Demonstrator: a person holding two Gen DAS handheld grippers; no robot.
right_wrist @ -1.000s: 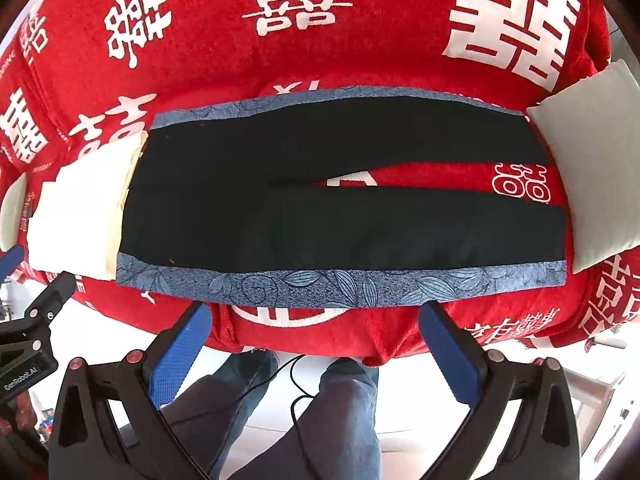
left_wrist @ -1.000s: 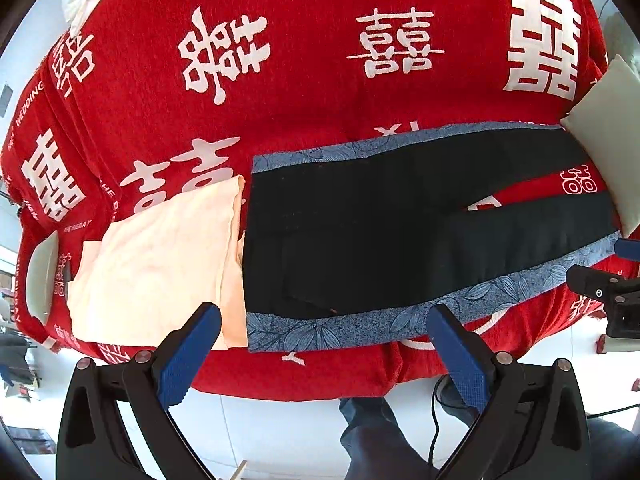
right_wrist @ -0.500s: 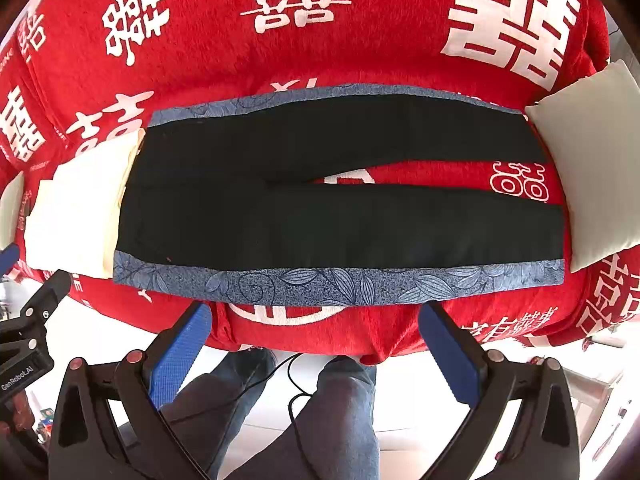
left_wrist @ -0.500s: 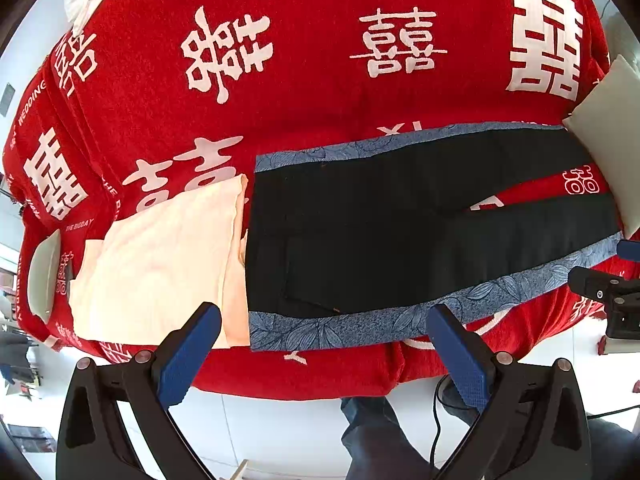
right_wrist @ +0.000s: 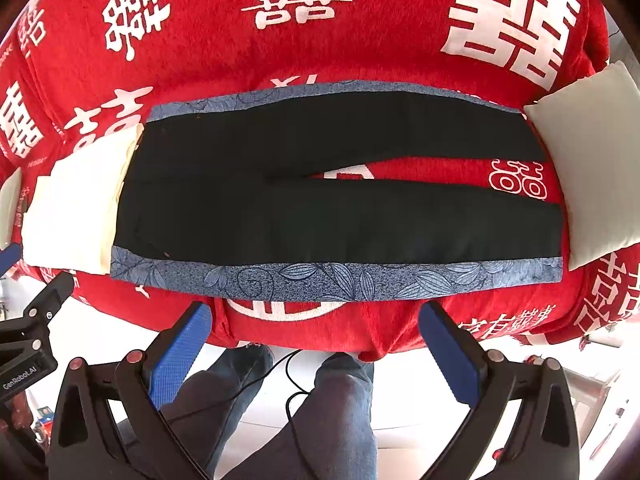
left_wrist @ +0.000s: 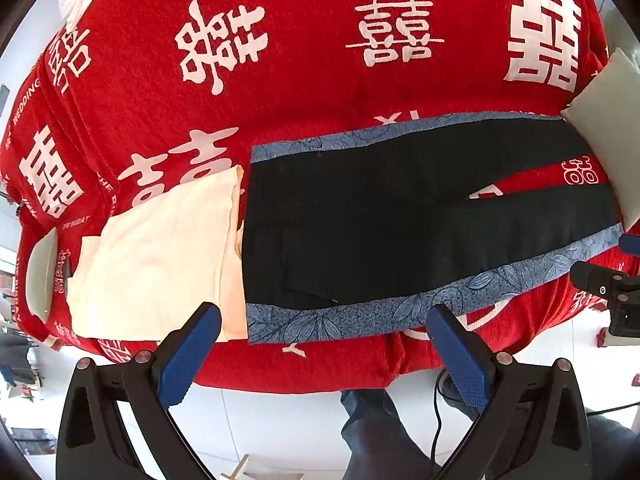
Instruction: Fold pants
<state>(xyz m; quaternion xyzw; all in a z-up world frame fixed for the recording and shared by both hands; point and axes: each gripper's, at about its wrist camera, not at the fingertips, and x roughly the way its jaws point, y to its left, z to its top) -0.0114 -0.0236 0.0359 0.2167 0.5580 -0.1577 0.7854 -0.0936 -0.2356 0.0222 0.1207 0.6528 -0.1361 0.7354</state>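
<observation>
Pants (right_wrist: 340, 200) flat between cream cloth (right_wrist: 76, 208) and white pillow (right_wrist: 592, 160) | left gripper (left_wrist: 324, 340) spread | right gripper (right_wrist: 316, 336) spread

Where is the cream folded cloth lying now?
In the left wrist view the cream folded cloth lies on the red blanket, at the left, touching the waist end of the black pants.

The pants (left_wrist: 400, 216) lie flat across the blanket (left_wrist: 304, 92), waist to the left, legs running right and parted. A folded cloth (left_wrist: 160, 256) lies just beside the waist on the left; a folded cloth at the right (right_wrist: 592, 176) touches the leg ends. Both grippers, left gripper (left_wrist: 324, 320) and right gripper (right_wrist: 316, 320), hang before the near edge, jaws wide apart.
</observation>
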